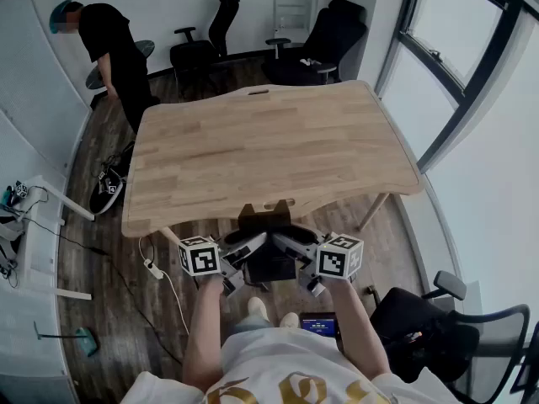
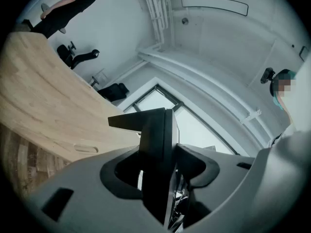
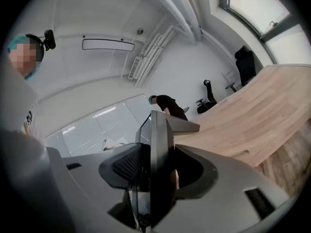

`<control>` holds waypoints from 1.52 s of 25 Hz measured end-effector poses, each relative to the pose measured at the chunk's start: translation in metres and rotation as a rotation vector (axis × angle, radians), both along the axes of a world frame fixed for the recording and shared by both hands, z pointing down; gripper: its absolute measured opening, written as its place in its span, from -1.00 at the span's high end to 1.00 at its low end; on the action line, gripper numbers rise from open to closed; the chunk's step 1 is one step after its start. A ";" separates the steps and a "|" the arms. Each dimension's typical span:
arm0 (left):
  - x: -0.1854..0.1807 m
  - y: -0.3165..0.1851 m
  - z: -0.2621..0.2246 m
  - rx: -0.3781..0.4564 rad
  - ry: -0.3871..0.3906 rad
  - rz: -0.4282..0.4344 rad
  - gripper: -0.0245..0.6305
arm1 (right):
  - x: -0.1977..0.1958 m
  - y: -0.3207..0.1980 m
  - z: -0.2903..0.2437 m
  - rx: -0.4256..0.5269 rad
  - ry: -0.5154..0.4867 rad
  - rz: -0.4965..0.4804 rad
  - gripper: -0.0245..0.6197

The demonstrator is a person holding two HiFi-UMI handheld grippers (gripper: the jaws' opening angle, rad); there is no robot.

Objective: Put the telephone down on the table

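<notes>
Head view: left gripper (image 1: 253, 244), right gripper (image 1: 288, 244) clamp telephone (image 1: 269, 266), seemingly airborne.

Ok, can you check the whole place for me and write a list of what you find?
Surface: wooden table, top bare.
Job's things: black telephone, held just in front of the table's near edge, not on it yet.
Clutter: nothing seen on the table.
Grippers: left gripper and right gripper each clamp one side of the telephone.
Cables: white cable and power strip on the floor, left of the table.
Surroundings: office chairs, a standing person, big window.
</notes>
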State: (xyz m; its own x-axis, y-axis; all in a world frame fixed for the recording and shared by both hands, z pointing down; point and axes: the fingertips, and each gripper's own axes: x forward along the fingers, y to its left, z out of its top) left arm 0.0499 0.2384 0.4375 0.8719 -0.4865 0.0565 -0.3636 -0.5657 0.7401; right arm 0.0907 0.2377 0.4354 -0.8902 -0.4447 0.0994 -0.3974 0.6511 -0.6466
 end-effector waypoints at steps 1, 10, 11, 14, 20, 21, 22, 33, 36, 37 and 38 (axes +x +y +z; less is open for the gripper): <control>0.001 0.001 0.000 -0.005 -0.002 0.002 0.28 | 0.001 0.001 0.001 -0.005 -0.001 0.002 0.31; 0.004 0.021 0.001 -0.006 -0.017 -0.001 0.28 | 0.003 0.021 0.002 -0.017 -0.008 -0.016 0.31; 0.003 0.023 0.001 -0.005 -0.016 -0.003 0.28 | 0.003 0.023 0.002 -0.015 -0.005 -0.016 0.31; 0.003 0.027 0.000 -0.002 -0.017 -0.009 0.28 | 0.002 0.026 0.001 -0.019 -0.007 -0.009 0.31; 0.000 0.033 0.000 -0.013 -0.026 -0.032 0.28 | 0.000 0.031 0.001 -0.029 -0.018 -0.019 0.31; -0.002 0.032 0.000 -0.014 -0.025 -0.037 0.28 | -0.002 0.030 0.001 -0.029 -0.019 -0.020 0.31; -0.004 0.031 0.001 -0.017 -0.026 -0.041 0.28 | -0.004 0.029 0.002 -0.033 -0.021 -0.020 0.31; -0.019 -0.024 0.023 -0.049 -0.026 -0.037 0.28 | -0.019 -0.027 0.025 -0.084 -0.027 -0.004 0.31; -0.030 -0.063 0.028 -0.048 -0.023 -0.027 0.28 | -0.030 -0.065 0.030 -0.089 -0.024 0.004 0.31; -0.033 -0.079 0.030 -0.050 -0.020 -0.025 0.28 | -0.034 -0.081 0.031 -0.089 -0.021 0.007 0.31; -0.037 -0.095 0.032 -0.052 -0.018 -0.024 0.28 | -0.037 -0.097 0.033 -0.092 -0.017 0.009 0.31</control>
